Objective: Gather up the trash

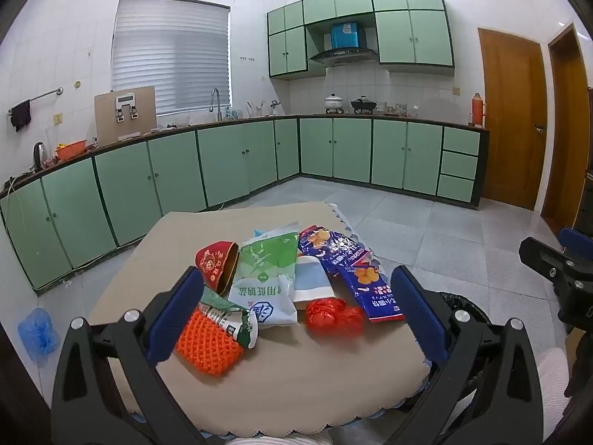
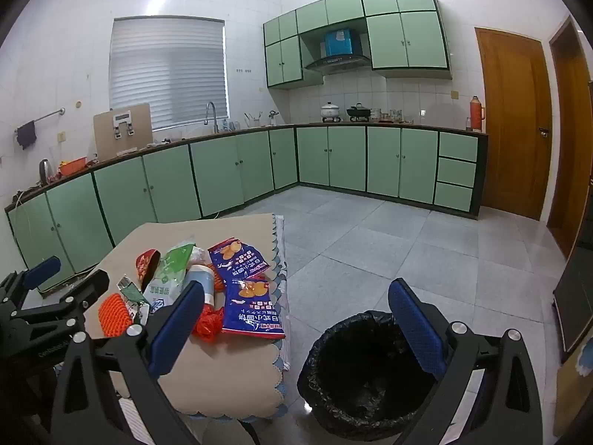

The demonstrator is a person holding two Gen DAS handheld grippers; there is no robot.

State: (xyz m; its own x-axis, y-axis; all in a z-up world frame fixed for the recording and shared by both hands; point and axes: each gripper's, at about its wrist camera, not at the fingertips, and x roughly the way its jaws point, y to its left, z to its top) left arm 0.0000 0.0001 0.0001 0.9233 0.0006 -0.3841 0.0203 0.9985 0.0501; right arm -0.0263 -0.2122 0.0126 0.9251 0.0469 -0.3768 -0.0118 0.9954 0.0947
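Observation:
A pile of trash lies on a small beige table: an orange foam net, a red crumpled bag, a blue snack wrapper, a green-and-white packet and a red paper cup on its side. My left gripper is open and empty, hovering above the near side of the pile. My right gripper is open and empty, above the gap between the table's right edge and a bin lined with a black bag on the floor. The wrapper and net also show there.
Green kitchen cabinets run along the far walls under a counter with pots and a faucet. Two wooden doors stand at the right. A blue plastic bag lies on the grey tiled floor at left.

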